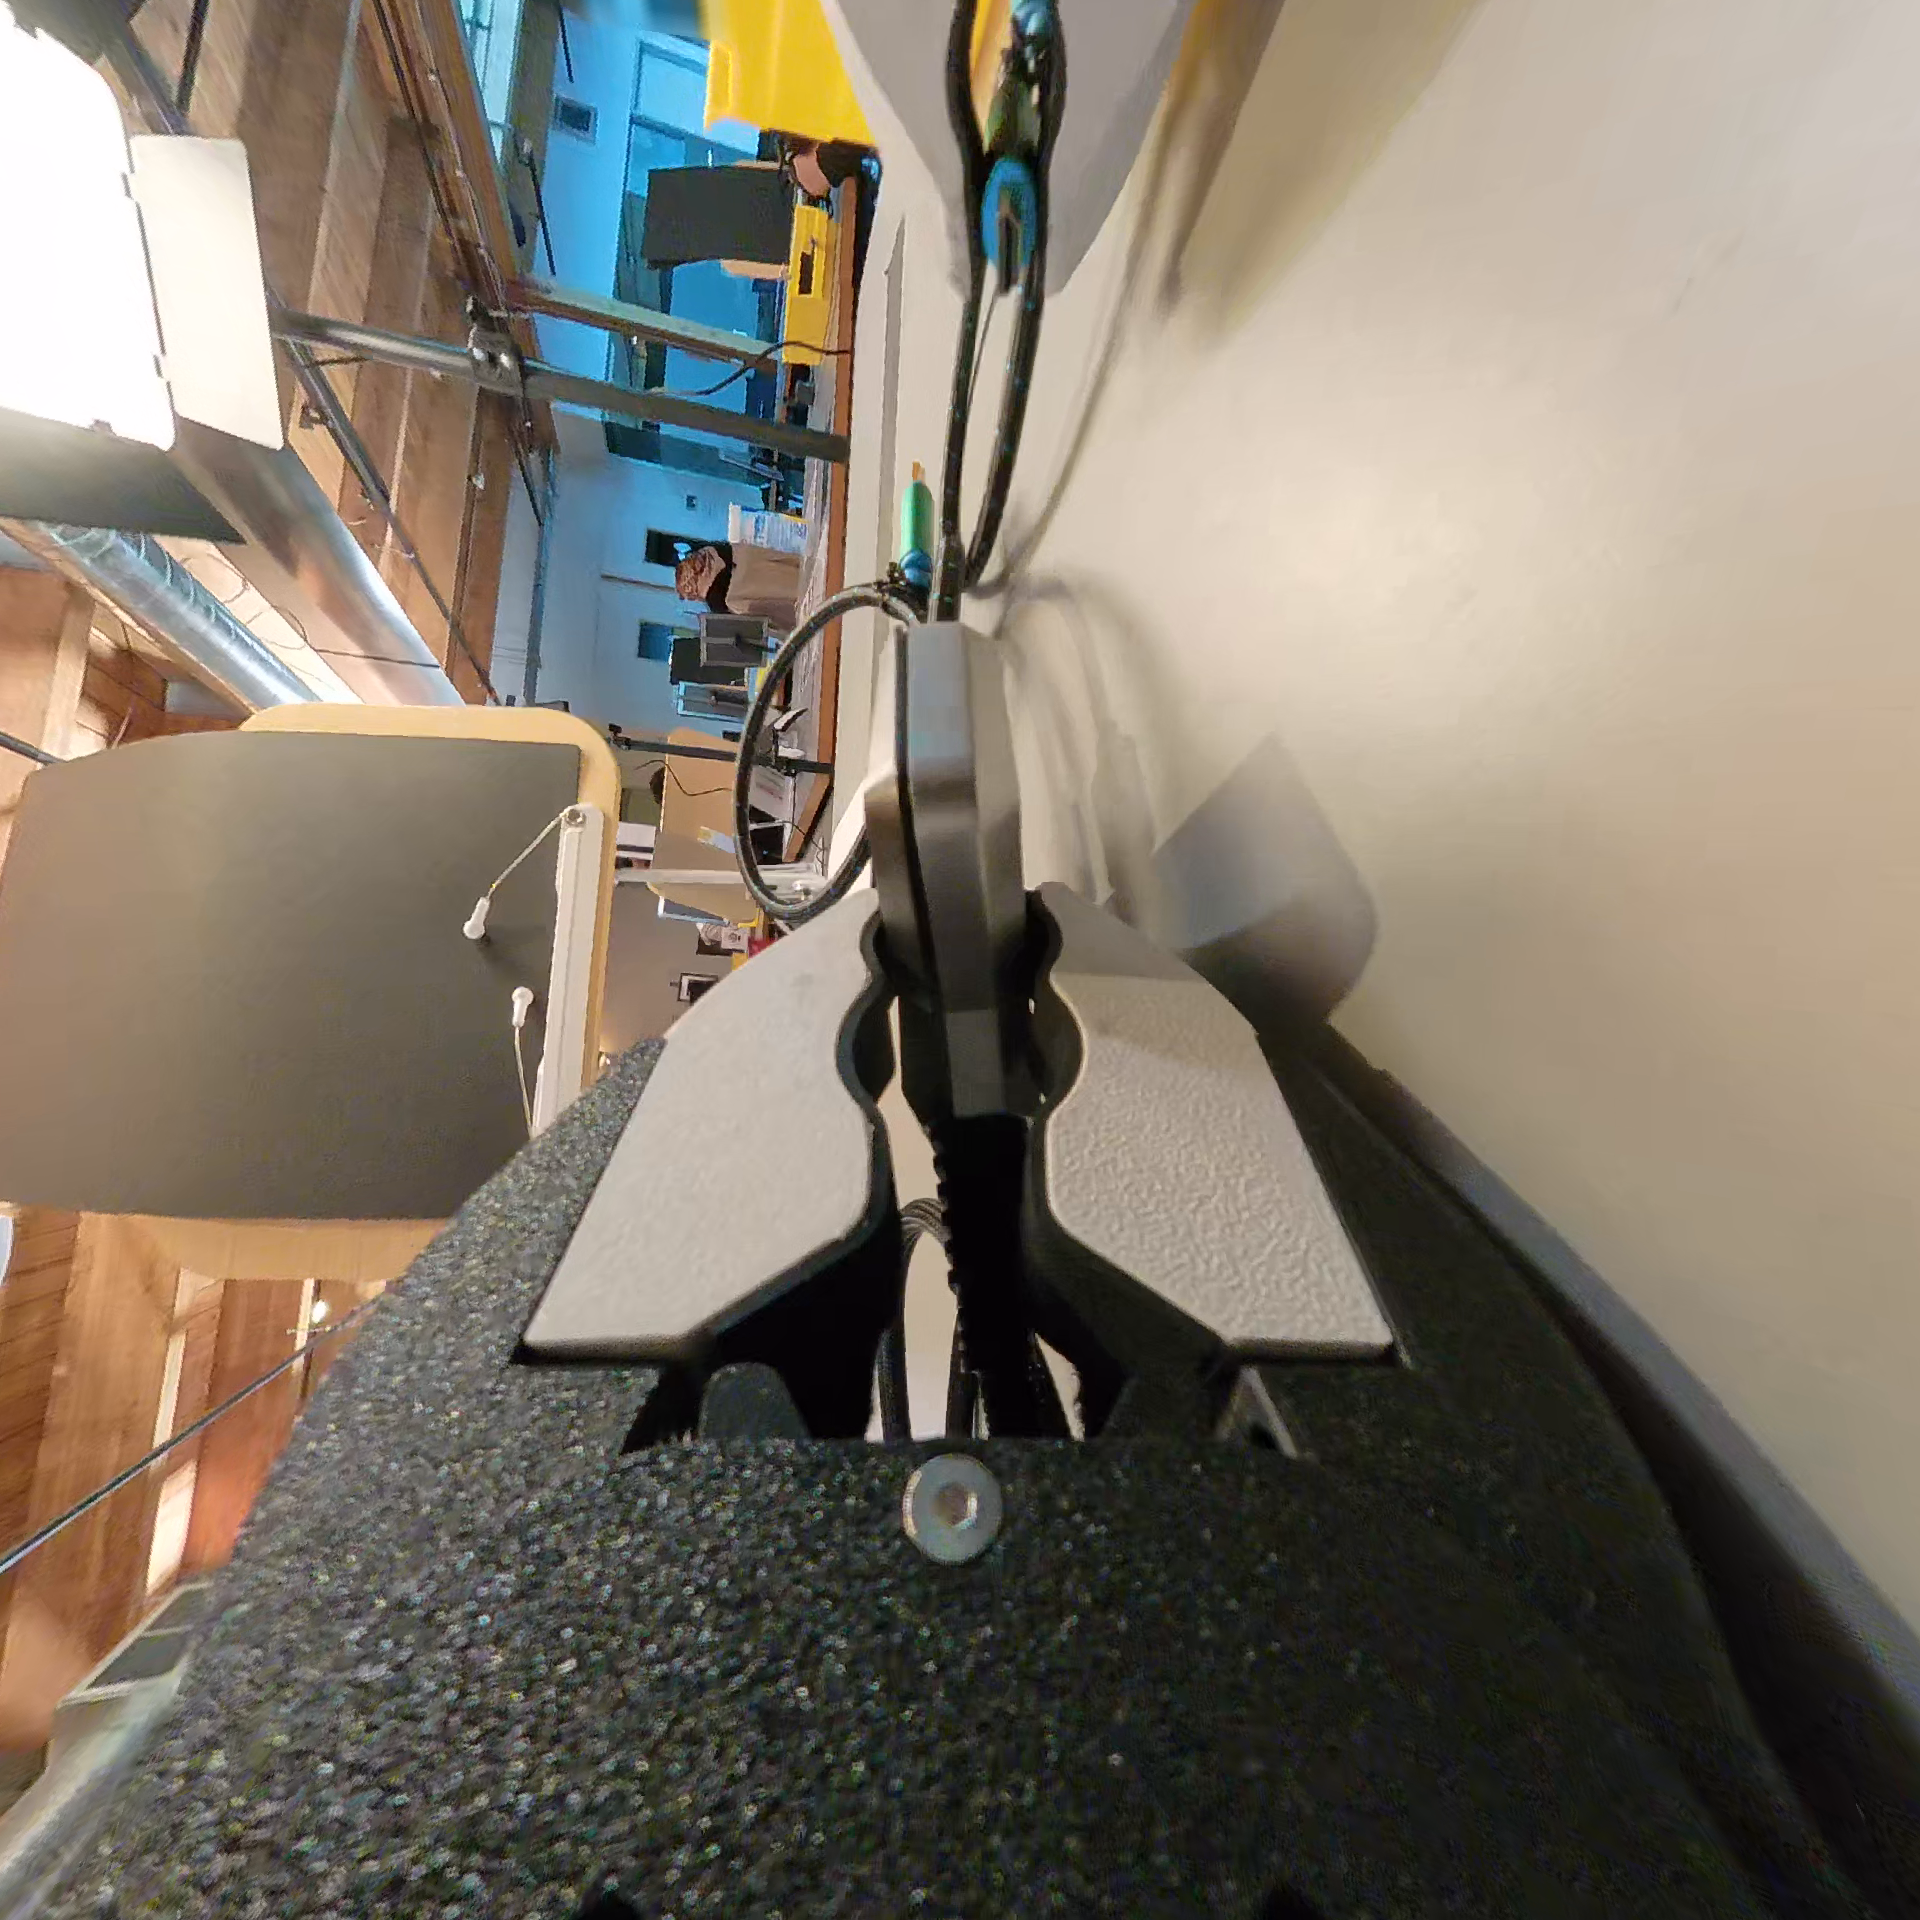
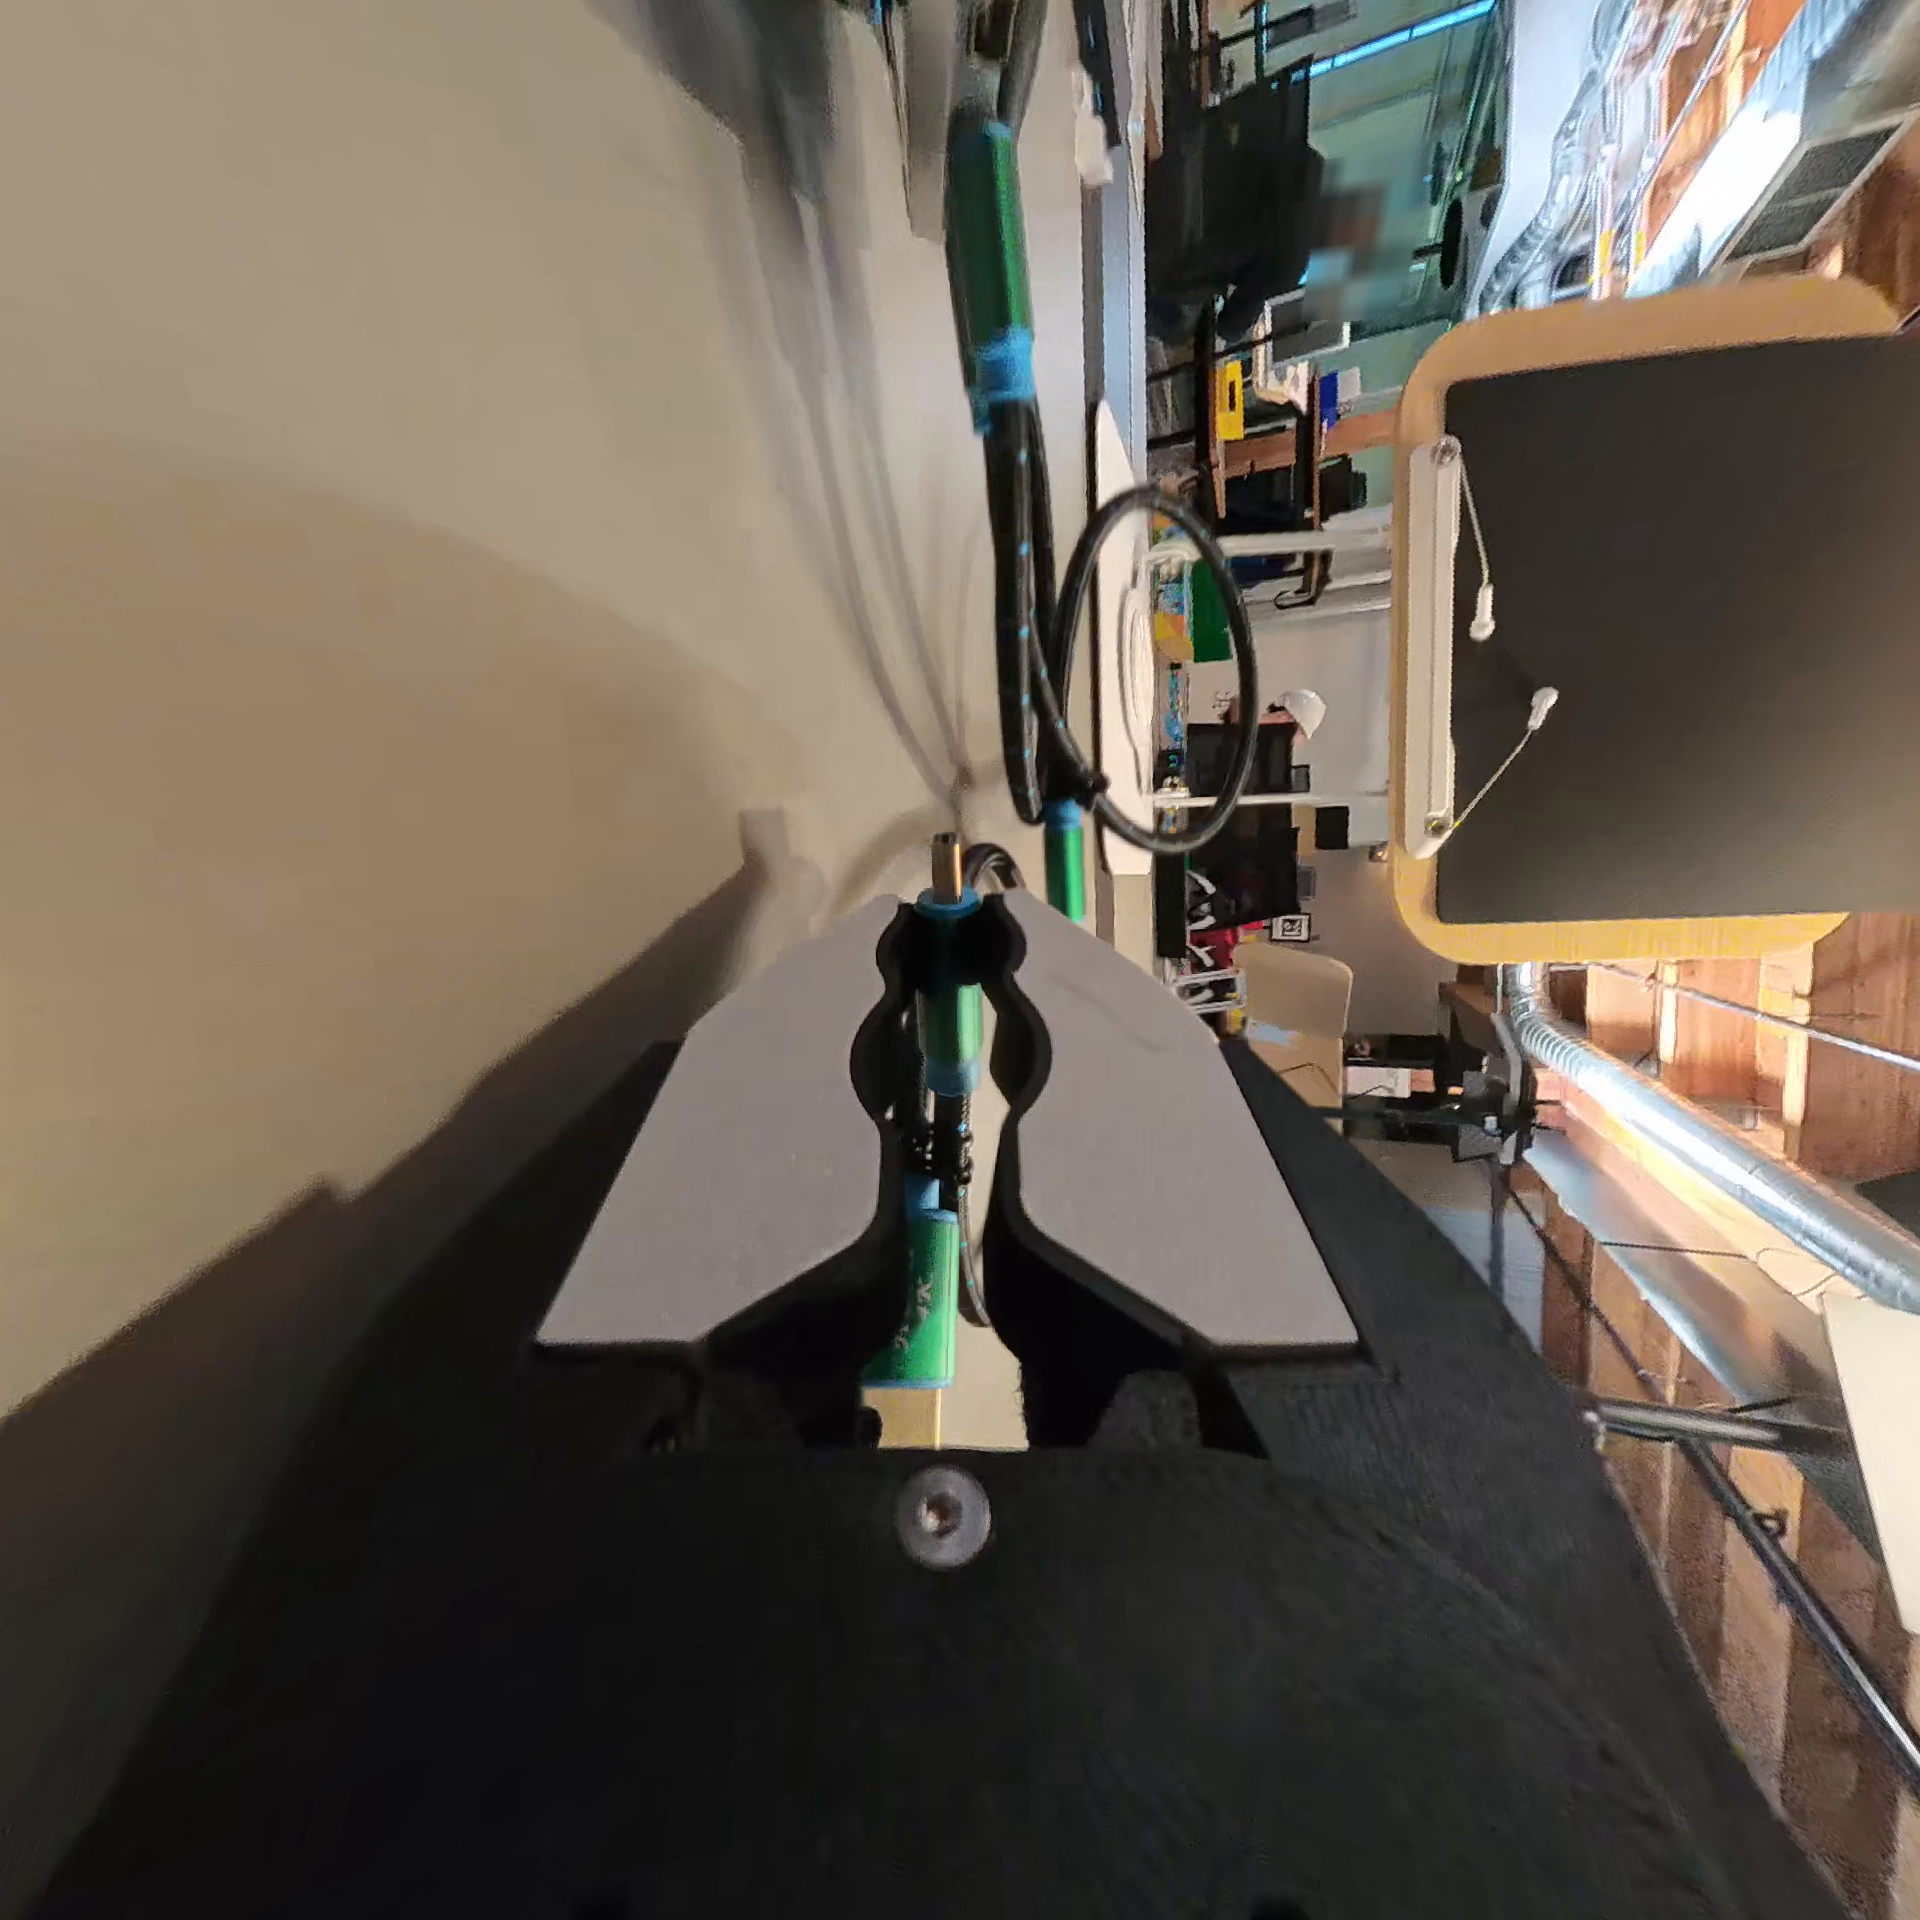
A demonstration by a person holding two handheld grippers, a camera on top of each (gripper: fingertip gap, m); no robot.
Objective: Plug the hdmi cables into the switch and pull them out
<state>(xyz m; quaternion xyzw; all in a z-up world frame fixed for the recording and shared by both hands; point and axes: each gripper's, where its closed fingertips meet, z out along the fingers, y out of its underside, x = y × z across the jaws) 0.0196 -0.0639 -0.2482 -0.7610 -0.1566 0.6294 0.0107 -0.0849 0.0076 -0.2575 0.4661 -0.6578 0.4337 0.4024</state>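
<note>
the left gripper (image 1: 961, 966) has its two grey textured fingers (image 1: 748, 1132) drawn in narrow around the flat grey metal hdmi switch (image 1: 935, 790), which is turned on edge and sticks out forward past the fingertips, its near black end pinched between them. the pale cream worktop (image 1: 1507, 520) runs along the right side of the left wrist view, and the switch hangs just beside it; whether it touches the surface cannot be told. a black braided hdmi cable (image 1: 764, 748) loops out from the far end of the switch, and further along the worktop a second black cable (image 1: 1023, 343) with a blue collar trails toward the far edge. the right gripper (image 2: 945, 935) is closed in tight on a green metal hdmi plug with blue end rings (image 2: 951, 1013), the plug lying lengthwise in the slot between the smooth grey fingers (image 2: 769, 1132) with its gold tip poking out just beyond the fingertips. another green plug (image 2: 920, 1309) rests deeper in, behind the gripped one. ahead lie a further long green connector (image 2: 992, 249) and a loop of dark cable (image 2: 1164, 675), blurred. a black panel with a light wooden rim (image 2: 1662, 644) stands well apart behind.
</note>
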